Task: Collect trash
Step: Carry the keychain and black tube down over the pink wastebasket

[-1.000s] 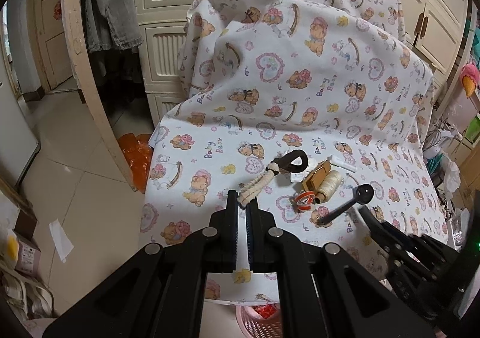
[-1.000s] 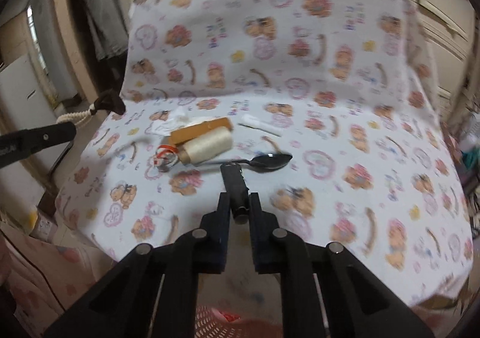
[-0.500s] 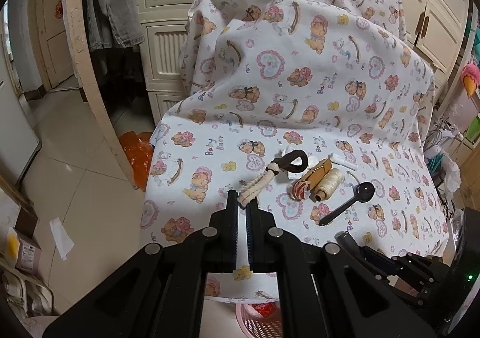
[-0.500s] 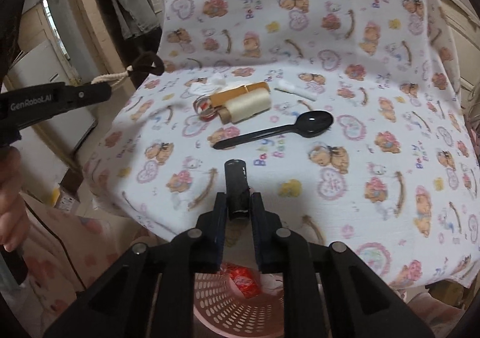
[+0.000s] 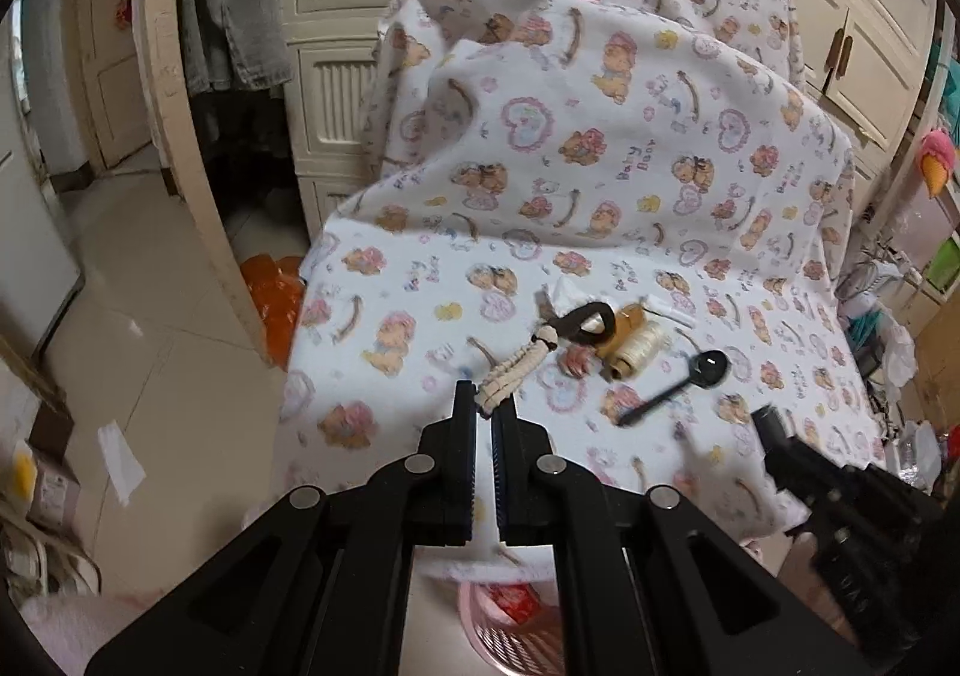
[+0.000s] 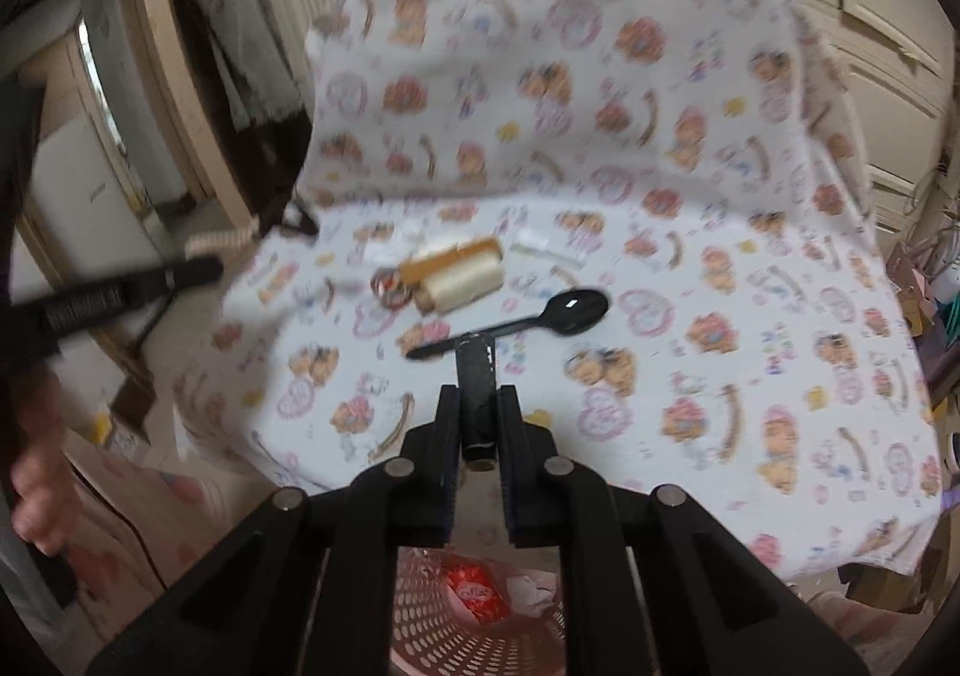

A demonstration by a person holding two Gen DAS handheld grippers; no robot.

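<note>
My left gripper (image 5: 485,406) is shut on the end of a cream braided cord (image 5: 519,370) with a dark loop (image 5: 585,319), held above the bear-print cloth (image 5: 600,165). In my right gripper (image 6: 478,394) a short black cylinder (image 6: 476,370) sits between the jaws, which are closing on it. Its tip hangs over the handle of a black plastic spoon (image 6: 540,316) lying on the cloth. A cream thread spool (image 6: 465,286), a brown box (image 6: 450,262), a red-and-white ring (image 6: 390,286) and a white packet (image 6: 549,250) lie behind the spoon.
A pink perforated basket (image 6: 432,616) holding a red wrapper (image 6: 474,592) stands on the floor below the cloth's front edge. A hand (image 6: 36,472) shows at the left. Cream cupboards (image 5: 360,15), hanging clothes (image 5: 234,3) and floor clutter surround the covered seat.
My right gripper drew back from the spoon, then came forward and up again until the black cylinder's tip is over the spoon handle. The left gripper and its cord stayed put.
</note>
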